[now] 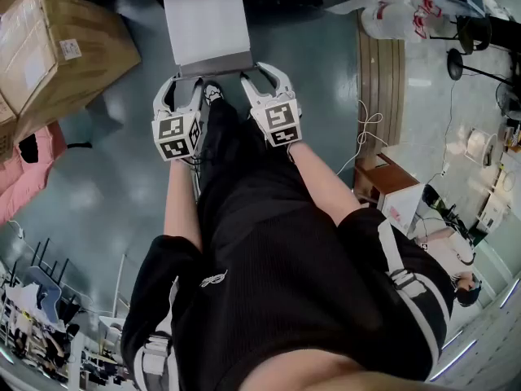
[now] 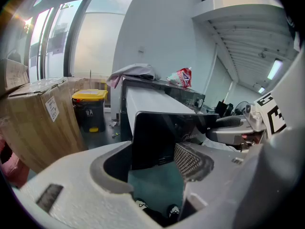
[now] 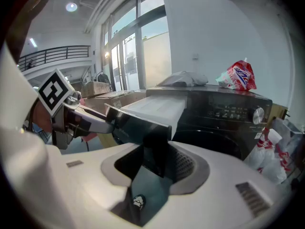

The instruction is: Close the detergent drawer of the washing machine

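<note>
The detergent drawer (image 1: 207, 23) stands pulled far out of the dark washing machine (image 3: 228, 113), white on top with a dark glossy front panel (image 1: 216, 62). My left gripper (image 1: 186, 81) straddles the panel's left end. In the left gripper view the front panel (image 2: 162, 132) fills the gap of the left gripper (image 2: 152, 161), whose jaws stand wide. My right gripper (image 1: 260, 73) straddles the panel's right end. In the right gripper view the panel's end (image 3: 138, 125) sits inside the right gripper (image 3: 152, 168), close to the ribbed right pad (image 3: 183, 165). Neither pair of pads visibly clamps the panel.
Cardboard boxes (image 1: 57, 47) stand to the left, with a yellow-lidded bin (image 2: 89, 109) behind them. A red-and-white bag (image 3: 237, 76) and a crumpled cloth (image 2: 136, 72) lie on the machine. Plastic bags (image 1: 399, 10) and a wooden strip (image 1: 378, 96) are at the right. The person's shoes (image 1: 213, 94) are under the drawer.
</note>
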`<state>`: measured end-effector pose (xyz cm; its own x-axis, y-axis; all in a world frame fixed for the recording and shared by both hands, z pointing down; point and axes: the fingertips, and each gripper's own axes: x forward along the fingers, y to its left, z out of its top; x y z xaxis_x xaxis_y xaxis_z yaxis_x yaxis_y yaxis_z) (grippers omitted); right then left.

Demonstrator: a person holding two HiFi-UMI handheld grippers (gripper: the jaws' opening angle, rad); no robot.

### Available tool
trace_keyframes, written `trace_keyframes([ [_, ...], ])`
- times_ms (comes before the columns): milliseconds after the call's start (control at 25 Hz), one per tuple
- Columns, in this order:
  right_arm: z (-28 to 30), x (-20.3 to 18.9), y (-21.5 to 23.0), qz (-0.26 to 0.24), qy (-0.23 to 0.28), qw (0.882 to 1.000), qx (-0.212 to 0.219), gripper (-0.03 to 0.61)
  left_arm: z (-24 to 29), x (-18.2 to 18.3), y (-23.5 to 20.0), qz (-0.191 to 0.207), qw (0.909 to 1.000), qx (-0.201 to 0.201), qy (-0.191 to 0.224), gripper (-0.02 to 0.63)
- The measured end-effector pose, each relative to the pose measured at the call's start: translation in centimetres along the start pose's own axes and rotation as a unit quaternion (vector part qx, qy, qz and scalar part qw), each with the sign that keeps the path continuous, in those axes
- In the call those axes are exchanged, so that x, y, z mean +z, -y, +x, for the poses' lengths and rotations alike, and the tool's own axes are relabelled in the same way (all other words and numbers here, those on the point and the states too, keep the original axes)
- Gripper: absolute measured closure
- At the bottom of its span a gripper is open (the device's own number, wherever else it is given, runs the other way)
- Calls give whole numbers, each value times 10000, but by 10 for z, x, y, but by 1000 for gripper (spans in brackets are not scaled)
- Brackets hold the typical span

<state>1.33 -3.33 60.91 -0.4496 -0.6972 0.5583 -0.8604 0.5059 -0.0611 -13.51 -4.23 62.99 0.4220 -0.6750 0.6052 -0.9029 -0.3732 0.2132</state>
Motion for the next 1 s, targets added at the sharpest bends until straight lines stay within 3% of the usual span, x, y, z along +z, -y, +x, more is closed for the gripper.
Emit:
trace_keyframes([
  [1000, 19, 14, 10, 31, -55, 9999, -115, 417, 16, 18, -12, 92, 9999, -106, -66, 337],
])
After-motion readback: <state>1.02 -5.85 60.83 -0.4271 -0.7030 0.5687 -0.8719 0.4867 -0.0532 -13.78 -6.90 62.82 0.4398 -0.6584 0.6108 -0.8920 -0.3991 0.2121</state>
